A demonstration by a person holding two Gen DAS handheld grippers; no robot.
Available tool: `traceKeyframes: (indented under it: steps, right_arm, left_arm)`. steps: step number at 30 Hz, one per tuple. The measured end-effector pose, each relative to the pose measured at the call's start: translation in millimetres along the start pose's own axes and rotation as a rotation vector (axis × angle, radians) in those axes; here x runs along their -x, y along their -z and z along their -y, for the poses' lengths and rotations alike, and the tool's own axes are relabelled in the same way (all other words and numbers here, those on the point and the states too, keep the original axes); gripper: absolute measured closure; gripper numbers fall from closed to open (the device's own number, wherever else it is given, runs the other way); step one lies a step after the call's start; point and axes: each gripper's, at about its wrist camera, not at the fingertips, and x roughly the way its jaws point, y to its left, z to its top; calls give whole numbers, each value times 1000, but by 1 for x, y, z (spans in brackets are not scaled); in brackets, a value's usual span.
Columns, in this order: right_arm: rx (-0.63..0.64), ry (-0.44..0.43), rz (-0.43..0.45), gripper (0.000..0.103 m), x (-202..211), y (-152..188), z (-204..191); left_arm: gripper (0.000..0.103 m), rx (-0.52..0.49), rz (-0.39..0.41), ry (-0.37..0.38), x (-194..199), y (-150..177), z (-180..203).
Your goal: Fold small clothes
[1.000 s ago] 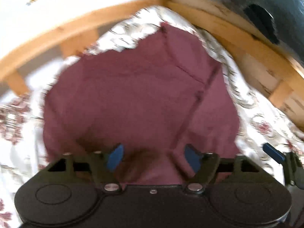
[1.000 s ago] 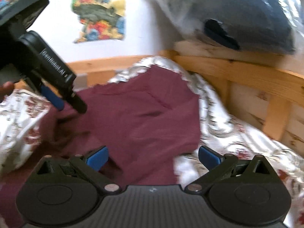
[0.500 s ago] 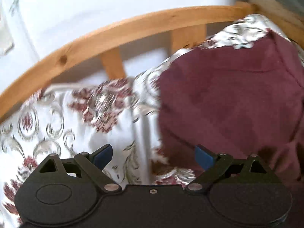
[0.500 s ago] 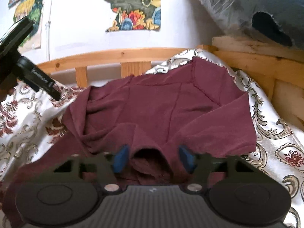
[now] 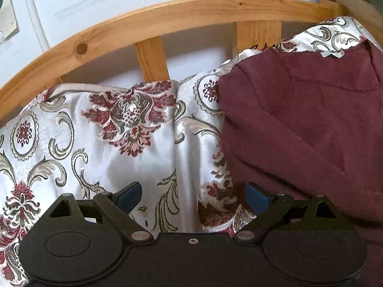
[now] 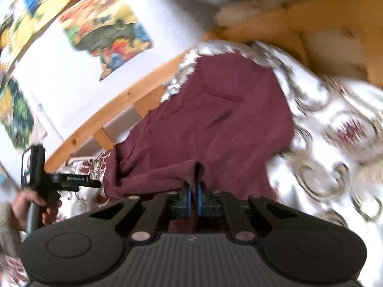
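Note:
A maroon garment (image 6: 210,119) lies spread on the patterned bedspread; it also fills the right of the left wrist view (image 5: 311,124). My right gripper (image 6: 194,191) is shut on a fold of the garment's near edge (image 6: 196,167) and lifts it a little. My left gripper (image 5: 194,196) is open and empty, over the bedspread just left of the garment's edge. It also shows at the left of the right wrist view (image 6: 79,181), held in a hand and apart from the garment.
The white bedspread with red and gold floral pattern (image 5: 107,131) covers the bed. A curved wooden bed rail (image 5: 167,16) runs along the far side, with a white wall and colourful posters (image 6: 107,31) behind. More wooden frame (image 6: 323,24) stands at the right.
My right gripper closed on the garment's near edge and raised it. My left gripper stayed open to the left of the garment, shifting slightly.

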Motion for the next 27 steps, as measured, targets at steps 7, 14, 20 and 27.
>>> traceKeyframes:
  steps: [7,14,20,27]
  right_arm:
    - [95,79,-22,85,-5,3,-3]
    - [209,114,10,54,-10,16,-17]
    - [243,115,16,52,-18,23,-19]
    - [233,119,-5,52,-23,29,-18]
  left_arm:
    - [9,-33,72,25,1,-20,10]
    - [10,-121,79,97,-11,-46,31]
    - [18,-136,43,152,-20,-60,47]
    - [41,-42,-45,144,-39,-66,52]
